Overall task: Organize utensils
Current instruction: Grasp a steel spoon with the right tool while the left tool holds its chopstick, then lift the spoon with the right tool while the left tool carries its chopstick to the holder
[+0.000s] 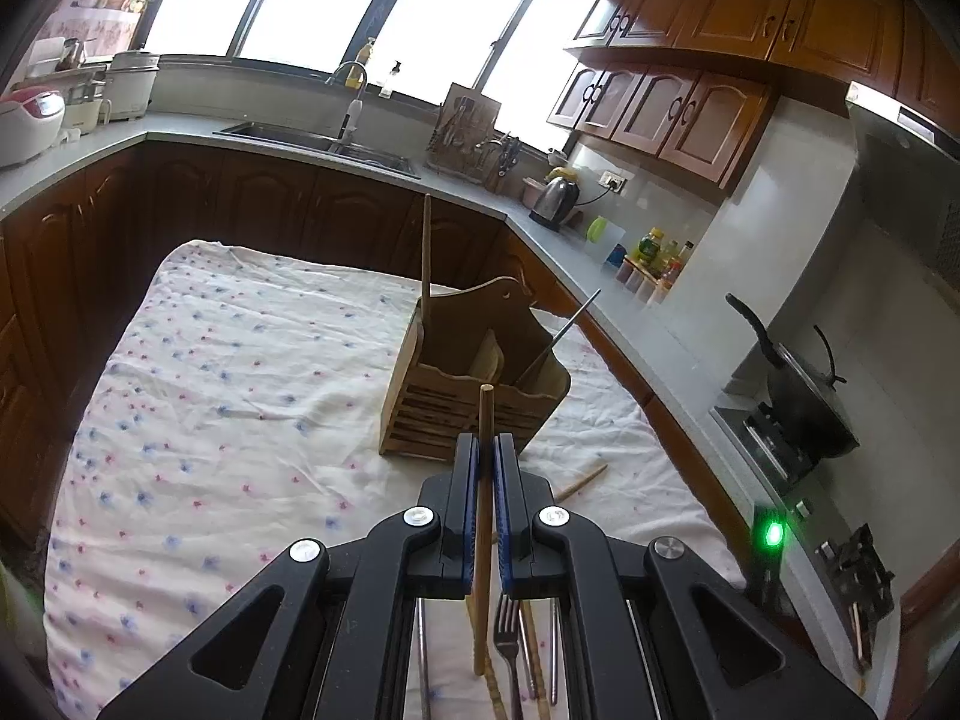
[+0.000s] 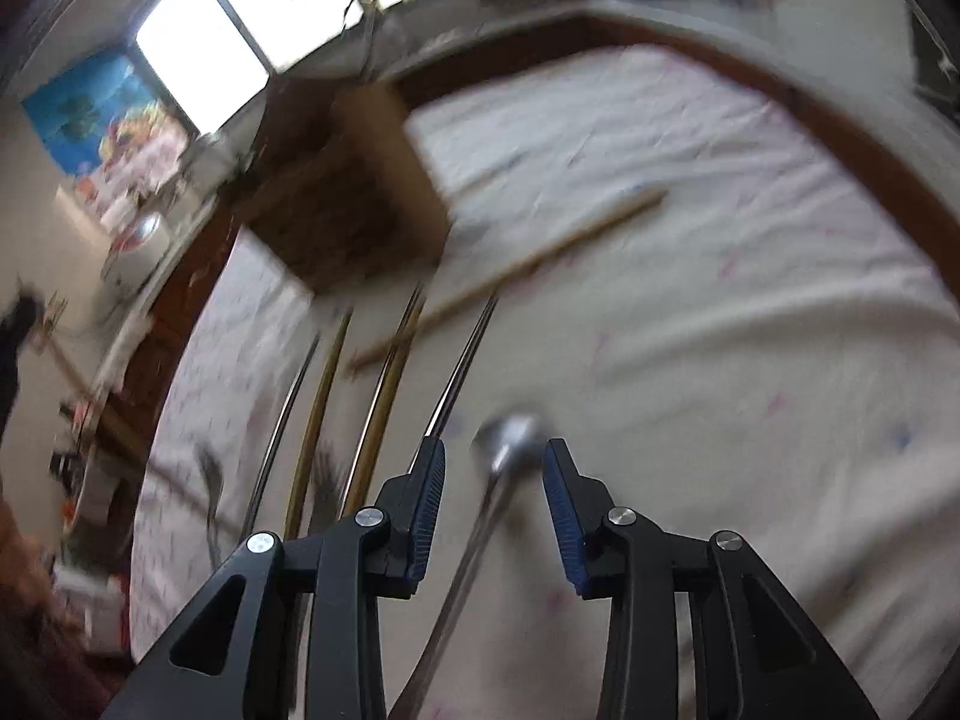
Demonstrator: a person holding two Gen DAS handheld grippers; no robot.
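The left gripper [image 1: 486, 444] has its blue pads pinched on a wooden chopstick [image 1: 483, 516], which stands between them with its blunt end poking up past the fingertips, in front of the wooden utensil holder [image 1: 474, 384]. That holder sits on a table under a flowered cloth [image 1: 240, 372]; in this sharp left view it already carries a long wooden stick [image 1: 426, 258] upright at its far left corner and a thin metal utensil [image 1: 564, 330] leaning out of its right compartment. Nearer than the holder, below the gripper, a fork [image 1: 509, 648] and several metal and wooden sticks lie on the cloth, and another wooden chopstick [image 1: 582, 483] lies just right of the holder's near corner. Only this view takes in the kitchen behind the holder: sink [image 1: 324, 141], kettle [image 1: 555, 201], and a black wok [image 1: 804, 402] far to its right. The right wrist view is smeared by motion. There the right gripper [image 2: 493, 474] has its fingers spread apart, and a metal spoon [image 2: 507, 435] lies between them with a gap on either side, untouched by either pad. The holder [image 2: 354, 192] appears only as a brown blur; between it and the gripper lie long metal chopsticks [image 2: 462, 360] and a pale wooden chopstick [image 2: 516, 270] across the cloth [image 2: 720, 330].
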